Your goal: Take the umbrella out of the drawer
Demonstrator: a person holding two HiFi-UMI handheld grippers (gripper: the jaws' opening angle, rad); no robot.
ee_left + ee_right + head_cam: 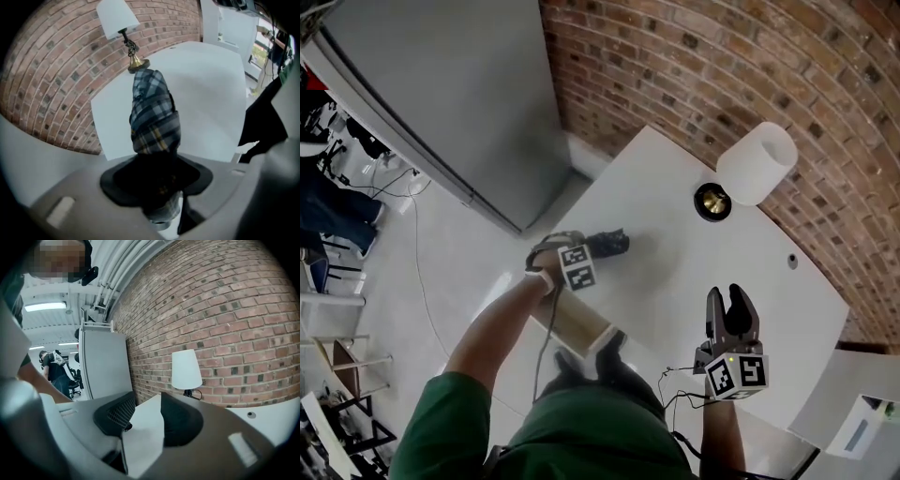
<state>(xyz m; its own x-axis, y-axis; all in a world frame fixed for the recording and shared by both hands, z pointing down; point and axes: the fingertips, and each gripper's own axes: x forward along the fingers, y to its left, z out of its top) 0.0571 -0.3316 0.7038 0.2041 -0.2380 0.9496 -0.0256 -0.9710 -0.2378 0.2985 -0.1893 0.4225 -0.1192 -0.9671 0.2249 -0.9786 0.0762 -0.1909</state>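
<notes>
Plaid cloth in blue, grey and thin yellow lines covers the folded umbrella (153, 117), which is clamped between the jaws of the left hand-held gripper (157, 176). The dark pads press on its lower part and a short silvery end shows below them. In the left gripper view the umbrella runs straight out from the jaws over the white counter (675, 281), its far end pointing toward the brass base (712, 201) of a table lamp with a white shade (757, 162). In the head view the umbrella is a dark bundle above the counter's left edge, with a soft shadow on the surface beside it; whether its tip touches the counter cannot be told. Below that edge a pale wooden drawer (577, 323) stands pulled out, and the umbrella is clear of it. The right hand-held gripper (727, 302) hangs over the near right part of the counter, well apart from the umbrella, its two jaws spread with only bare white counter showing between them. The lamp stands at the back of the counter against a red brick wall (694, 56). A tall grey cabinet (441, 84) stands to the left of the counter. The person wears a green top (572, 441).
</notes>
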